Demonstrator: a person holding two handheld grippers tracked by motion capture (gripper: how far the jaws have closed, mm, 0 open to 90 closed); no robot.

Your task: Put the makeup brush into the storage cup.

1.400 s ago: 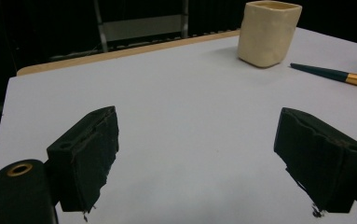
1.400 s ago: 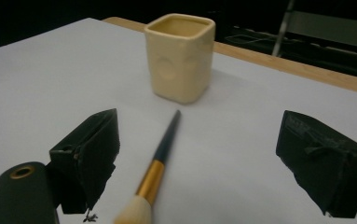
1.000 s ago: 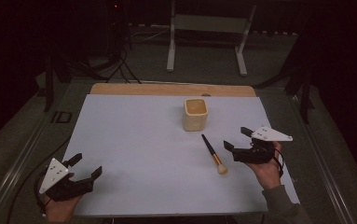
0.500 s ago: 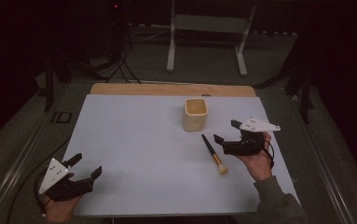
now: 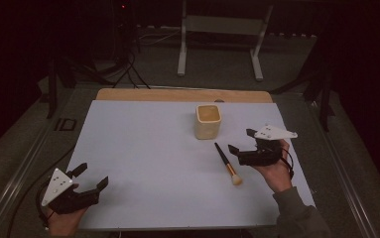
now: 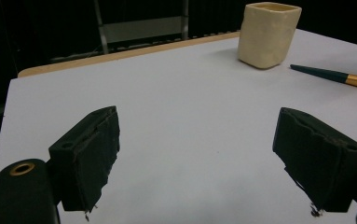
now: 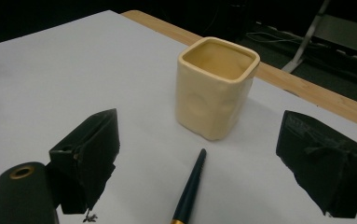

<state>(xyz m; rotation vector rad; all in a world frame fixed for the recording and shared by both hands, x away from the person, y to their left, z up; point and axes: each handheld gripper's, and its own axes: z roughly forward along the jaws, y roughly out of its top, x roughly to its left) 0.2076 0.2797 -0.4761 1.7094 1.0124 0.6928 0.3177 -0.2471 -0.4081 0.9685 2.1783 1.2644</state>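
Note:
A cream square cup [image 5: 208,120] stands upright on the white sheet, right of centre. In front of it lies a makeup brush [image 5: 226,163] with a dark handle, a gold ferrule and pale bristles pointing toward the front edge. My right gripper [image 5: 240,141] hovers open just right of the brush handle, with nothing between its jaws. The right gripper view looks over the brush handle [image 7: 190,186] at the cup [image 7: 216,88]. My left gripper [image 5: 92,175] is open and empty at the sheet's front left corner. Its view shows the cup [image 6: 269,33] and brush [image 6: 334,76] far off.
The white sheet [image 5: 148,148] covers most of the table. A wooden strip [image 5: 177,94] shows along its far edge. Behind the table, a metal stand [image 5: 222,29] and cables [image 5: 123,74] sit on the dark floor.
My right gripper has moved left and away from the person, closer to the brush and cup. The left gripper has stayed where it was.

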